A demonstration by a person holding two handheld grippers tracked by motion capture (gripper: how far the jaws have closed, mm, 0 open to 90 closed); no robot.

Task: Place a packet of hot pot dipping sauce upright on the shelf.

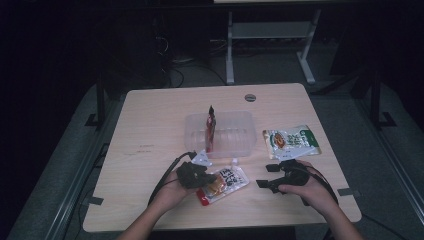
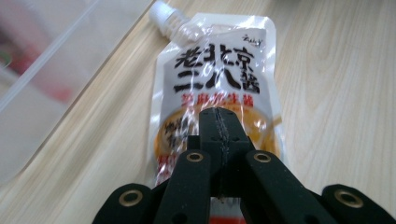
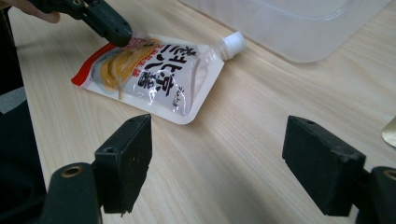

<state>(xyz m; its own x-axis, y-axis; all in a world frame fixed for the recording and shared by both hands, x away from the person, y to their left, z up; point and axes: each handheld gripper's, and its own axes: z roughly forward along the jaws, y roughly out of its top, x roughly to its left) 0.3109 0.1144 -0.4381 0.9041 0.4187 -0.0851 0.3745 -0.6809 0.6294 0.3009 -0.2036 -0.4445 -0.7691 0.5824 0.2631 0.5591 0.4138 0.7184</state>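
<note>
High view, table: light wooden tabletop [image 1: 150,145], dim room around it.
High view, pouch: flat white plastic spouted sauce pouch with black characters and orange-red print [image 1: 226,183], lying near the front edge, between the two hands, spout toward the tub.
High view, tub: clear rectangular plastic tub [image 1: 235,131] at mid-table, a slim red packet [image 1: 210,129] standing upright inside at its left end.
High view, other packet: white-and-green printed flat packet [image 1: 291,141] to the right of the tub, flat on the wood.
High view, left gripper [image 1: 202,178]: over the pouch's near-left end, tip on or just above it; contact not resolvable here.
High view, right gripper [image 1: 266,176]: right of the pouch, apart from it, pointing left.
Left gripper view, jaws: pressed fully together, a thin seam between them, nothing gripped.
Left gripper view, pouch [image 2: 219,70]: directly beyond the closed tip, white screw cap farthest away, tub wall [image 2: 51,70] at left.
Right gripper view, jaws: spread wide, bare wood between them, nothing held.
Right gripper view, pouch [image 3: 154,77]: ahead and to the left, flat, cap toward the tub base [image 3: 289,28].
Right gripper view, left gripper [image 3: 119,33]: closed tip resting at the pouch's orange end.
</note>
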